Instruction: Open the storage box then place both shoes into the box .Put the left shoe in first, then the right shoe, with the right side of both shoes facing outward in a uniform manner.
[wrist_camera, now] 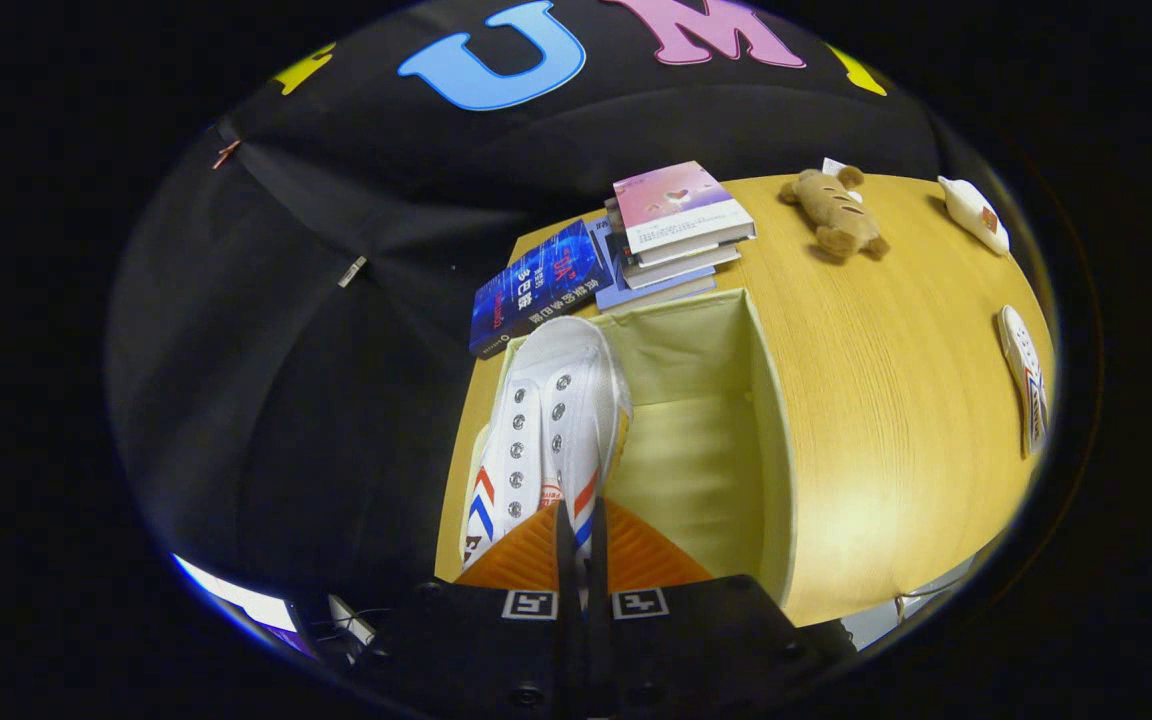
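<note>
My fingers (576, 545) pinch the white shoe's (546, 420) heel edge over the open box (771, 440). It seems light and floppy, so a rim grip suits.

The gripper camera is riding on the gripper (576, 530) and looking forward and steeply down along its two fingers, which are pressing nearly together on the heel of the white shoe (548, 420). It is sitting very near that shoe and the open storage box (771, 440), peering straight into the box's interior. Farther off it is taking in the wooden table (886, 400), the books (676, 225) beyond the box, and the other shoe (1024, 375) well apart.
</note>
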The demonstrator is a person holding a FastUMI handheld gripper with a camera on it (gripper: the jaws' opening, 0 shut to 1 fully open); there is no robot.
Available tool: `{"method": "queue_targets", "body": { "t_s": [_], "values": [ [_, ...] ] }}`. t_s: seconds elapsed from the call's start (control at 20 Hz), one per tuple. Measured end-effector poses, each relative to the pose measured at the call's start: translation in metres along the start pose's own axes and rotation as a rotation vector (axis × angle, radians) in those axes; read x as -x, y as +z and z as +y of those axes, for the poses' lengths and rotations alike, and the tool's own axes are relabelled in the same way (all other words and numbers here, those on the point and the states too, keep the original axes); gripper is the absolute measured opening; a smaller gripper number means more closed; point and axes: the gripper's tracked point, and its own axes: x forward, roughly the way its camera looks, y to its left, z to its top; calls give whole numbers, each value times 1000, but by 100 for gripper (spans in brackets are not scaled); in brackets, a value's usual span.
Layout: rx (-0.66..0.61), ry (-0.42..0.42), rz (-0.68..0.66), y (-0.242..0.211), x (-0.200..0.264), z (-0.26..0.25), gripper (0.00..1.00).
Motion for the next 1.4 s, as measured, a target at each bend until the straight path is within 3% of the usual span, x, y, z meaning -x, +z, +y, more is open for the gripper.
{"method": "queue_targets", "body": {
  "t_s": [0.45, 0.55, 0.7, 0.85, 1.1, 1.4],
  "values": [
    [46, -80, 90, -18, -40, -12, 7],
    [11, 18, 89, -14, -39, 11, 25],
    [44, 67, 55, 3, -24, 18, 86],
    [115, 86, -3, 21, 4, 3, 97],
    [211, 53, -103, 53, 73, -69, 99],
    [301, -104, -189, 84, 136, -202, 99]
  ]
}}
